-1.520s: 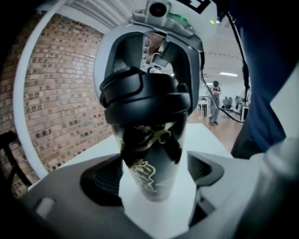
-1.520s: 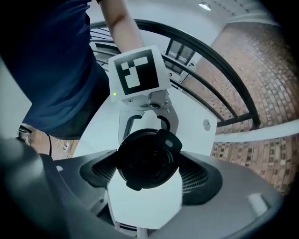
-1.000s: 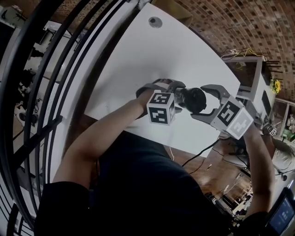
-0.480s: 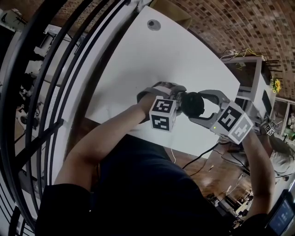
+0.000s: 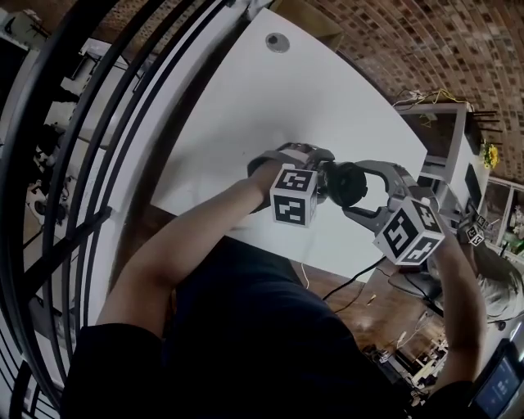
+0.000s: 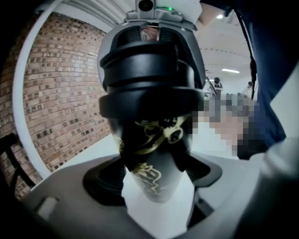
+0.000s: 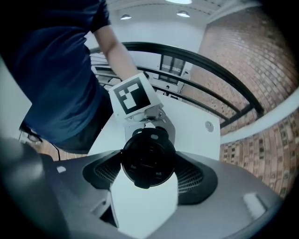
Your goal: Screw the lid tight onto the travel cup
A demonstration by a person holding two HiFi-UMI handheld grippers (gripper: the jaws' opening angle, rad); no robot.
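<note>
Now | left gripper point(image 6: 155, 179): jaws grip cup point(image 6: 152, 140) | right gripper point(image 7: 148, 172): jaws, wider before, clamp lid point(image 7: 148, 155)

A white table point(image 5: 246, 106) is seen from above, and a small round grey grommet point(image 5: 277, 42) is set into its far end. Black railing bars point(image 5: 70, 237) are run along the table's left edge. A brick wall point(image 5: 426, 41) is shown beyond the table's far and right sides. A white cabinet point(image 5: 446, 135) is placed at the table's right corner, with tangled wires point(image 5: 426, 94) on top and something yellow point(image 5: 490, 152) just past it. A black cable point(image 5: 354, 277) is hung below the table's near edge, over a wooden floor point(image 5: 360, 307). Ceiling lights point(image 7: 183, 14) are caught above the table in the right gripper view.
</note>
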